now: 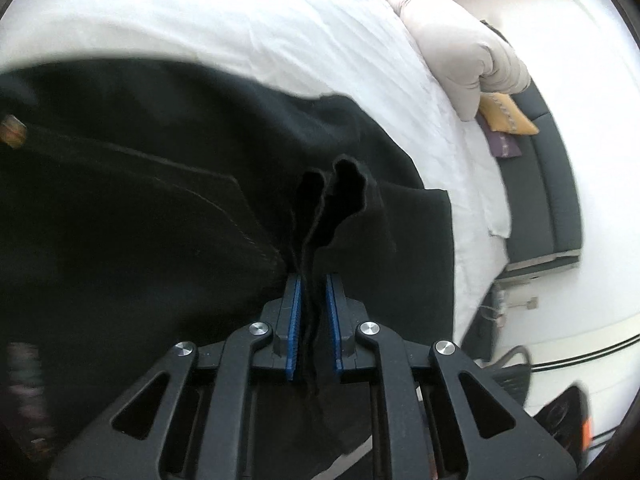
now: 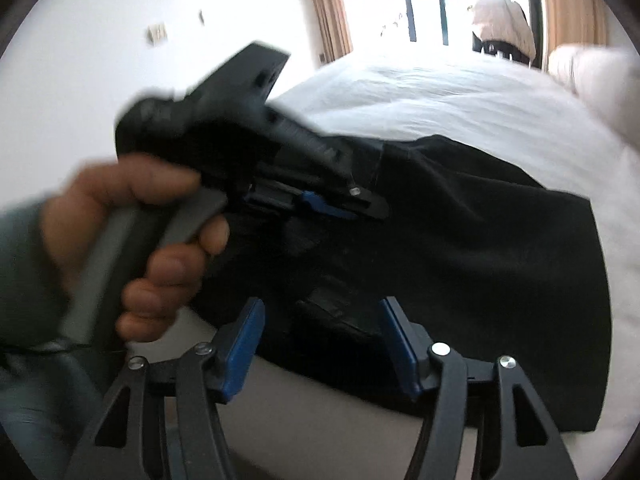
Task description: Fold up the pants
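Now | step: black pants (image 2: 460, 216) being folded, lying at the bed's (image 1: 248, 12) near edge | left gripper (image 1: 313, 280) clamped on bunched cloth | right gripper (image 2: 320, 308) wide apart, nothing held | next: fresh hold needed, judged.

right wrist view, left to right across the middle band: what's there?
Sleeve → hand on the grey handle → left gripper, shut on the black pants → black pants → white bedding.
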`<state>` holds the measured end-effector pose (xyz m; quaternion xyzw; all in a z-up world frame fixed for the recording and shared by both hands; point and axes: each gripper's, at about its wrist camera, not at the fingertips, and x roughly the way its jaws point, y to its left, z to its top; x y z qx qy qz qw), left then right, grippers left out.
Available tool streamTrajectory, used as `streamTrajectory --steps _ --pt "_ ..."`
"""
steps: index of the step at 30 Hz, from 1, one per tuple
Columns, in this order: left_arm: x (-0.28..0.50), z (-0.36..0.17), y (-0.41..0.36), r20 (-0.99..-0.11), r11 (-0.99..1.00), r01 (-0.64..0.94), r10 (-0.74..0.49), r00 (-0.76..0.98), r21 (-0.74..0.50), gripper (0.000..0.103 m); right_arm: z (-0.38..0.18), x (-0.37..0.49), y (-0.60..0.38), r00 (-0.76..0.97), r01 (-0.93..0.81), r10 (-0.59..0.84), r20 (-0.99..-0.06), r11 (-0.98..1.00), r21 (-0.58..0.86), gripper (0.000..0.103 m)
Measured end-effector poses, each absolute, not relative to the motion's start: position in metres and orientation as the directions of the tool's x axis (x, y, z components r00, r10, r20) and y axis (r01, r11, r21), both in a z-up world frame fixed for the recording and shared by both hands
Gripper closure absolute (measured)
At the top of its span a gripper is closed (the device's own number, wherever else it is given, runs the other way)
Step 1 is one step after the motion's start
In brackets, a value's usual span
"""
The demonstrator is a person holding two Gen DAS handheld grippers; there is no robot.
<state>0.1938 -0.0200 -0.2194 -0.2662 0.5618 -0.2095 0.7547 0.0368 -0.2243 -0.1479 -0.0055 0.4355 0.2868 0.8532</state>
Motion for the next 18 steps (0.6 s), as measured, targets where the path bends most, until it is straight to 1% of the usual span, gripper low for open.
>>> streamTrajectory --steps 1,3,4,6,9,11,12,14,15,16,17,18 --pt "0.192 -0.213 -0.017 -0.752 0.792 0.028 -0.590 0.292 -0.610 0.091 -0.138 0.037 -0.237 0.450 -0.484 0.525 -0.722 0.823 0.297 0.040" --pt "0.187 -0.201 -0.005 -0.791 0.841 0.026 -0.518 0.324 -0.540 0.091 -0.124 0.039 -0.260 0.472 -0.459 0.561 -0.680 0.815 0.354 0.040" --pt "0.185 -0.194 -0.001 -0.796 0.852 0.020 -0.496 0.347 -0.523 0.091 -0.114 0.045 -0.279 0.499 -0.424 0.572 -0.651 0.816 0.392 0.039" --pt "0.183 -0.177 -0.002 -0.762 0.841 0.047 -0.511 0.397 -0.539 0.091 -0.107 0.063 -0.317 0.549 -0.327 0.565 -0.616 0.823 0.464 0.038" --pt "0.183 -0.163 -0.037 -0.694 0.786 0.182 -0.610 0.381 -0.591 0.091 -0.113 0.099 -0.367 0.595 -0.204 0.577 -0.560 0.782 0.589 0.038" --pt "0.182 -0.169 -0.071 -0.667 0.744 0.271 -0.668 0.330 -0.611 0.091 -0.130 0.134 -0.392 0.585 -0.122 0.609 -0.535 0.718 0.685 0.038" --pt "0.182 -0.177 -0.088 -0.669 0.734 0.302 -0.678 0.303 -0.608 0.091 -0.138 0.147 -0.399 0.577 -0.099 0.627 -0.523 0.689 0.718 0.038" --pt "0.182 -0.200 -0.113 -0.715 0.754 0.307 -0.653 0.251 -0.581 0.091 -0.161 0.177 -0.410 0.563 -0.044 0.669 -0.485 0.611 0.791 0.038" --pt "0.180 -0.215 -0.117 -0.744 0.768 0.299 -0.632 0.215 -0.566 0.091 -0.176 0.192 -0.415 0.559 0.006 0.667 -0.492 0.590 0.807 0.038" --pt "0.178 -0.228 -0.126 -0.754 0.773 0.297 -0.625 0.201 -0.561 0.091 -0.191 0.204 -0.419 0.543 0.053 0.663 -0.515 0.586 0.809 0.038" --pt "0.176 -0.235 -0.122 -0.728 0.753 0.300 -0.651 0.215 -0.585 0.091 -0.206 0.214 -0.422 0.520 0.106 0.652 -0.552 0.592 0.799 0.040" --pt "0.175 -0.239 -0.115 -0.700 0.729 0.294 -0.680 0.218 -0.617 0.091 -0.217 0.221 -0.423 0.504 0.139 0.647 -0.571 0.592 0.794 0.054"
